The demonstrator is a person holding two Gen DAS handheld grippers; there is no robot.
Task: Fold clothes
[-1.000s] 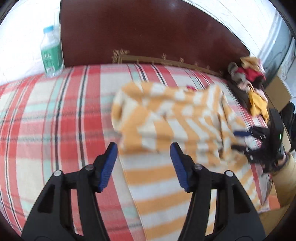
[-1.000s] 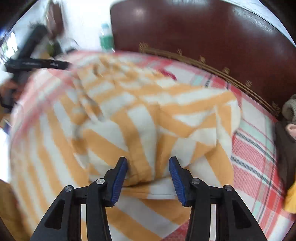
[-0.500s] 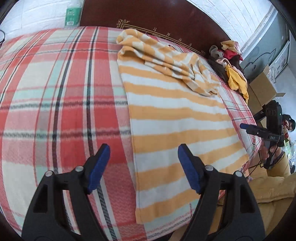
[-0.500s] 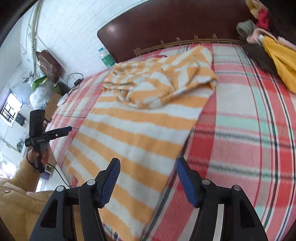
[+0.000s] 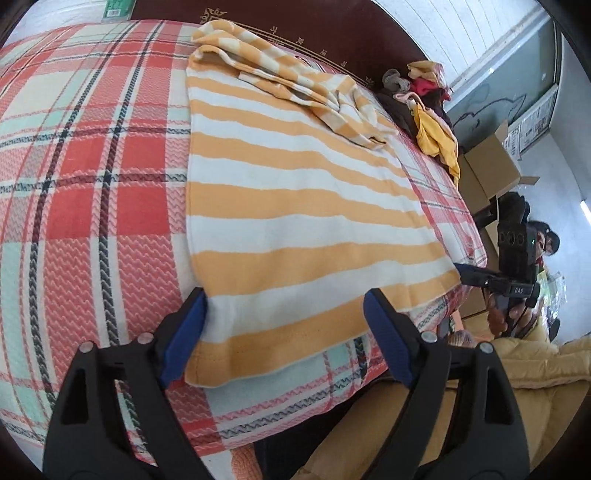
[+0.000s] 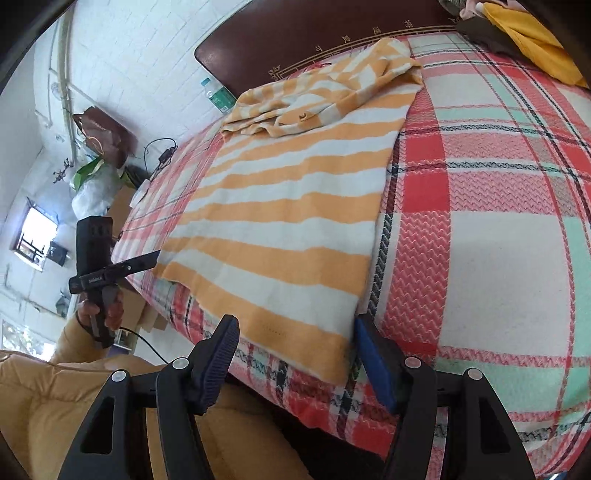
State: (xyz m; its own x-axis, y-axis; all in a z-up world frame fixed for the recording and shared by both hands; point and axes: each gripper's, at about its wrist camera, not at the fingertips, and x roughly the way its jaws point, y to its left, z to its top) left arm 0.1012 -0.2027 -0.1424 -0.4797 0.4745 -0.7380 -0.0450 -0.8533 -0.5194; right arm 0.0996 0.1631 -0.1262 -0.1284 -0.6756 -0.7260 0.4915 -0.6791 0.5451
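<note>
- Plaid bedspread [image 5: 92, 177] covers the bed, headboard [image 6: 332, 33] at the far end.
- Striped garment [image 5: 295, 206] lies lengthwise on it, hem nearest, bunched toward the headboard.
- Left gripper [image 5: 284, 332] and right gripper [image 6: 295, 354], both spread apart, each straddle a hem corner.

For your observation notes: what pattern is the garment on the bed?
Orange and white stripes, clearest in left wrist view.

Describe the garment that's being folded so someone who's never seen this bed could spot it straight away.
Find the bed with the red, white and mint plaid blanket and dark headboard. Spread flat down its middle lies the striped garment, its far end bunched near the headboard. Its wide orange and white stripes set it apart from the clothes pile at the bed's far corner.
</note>
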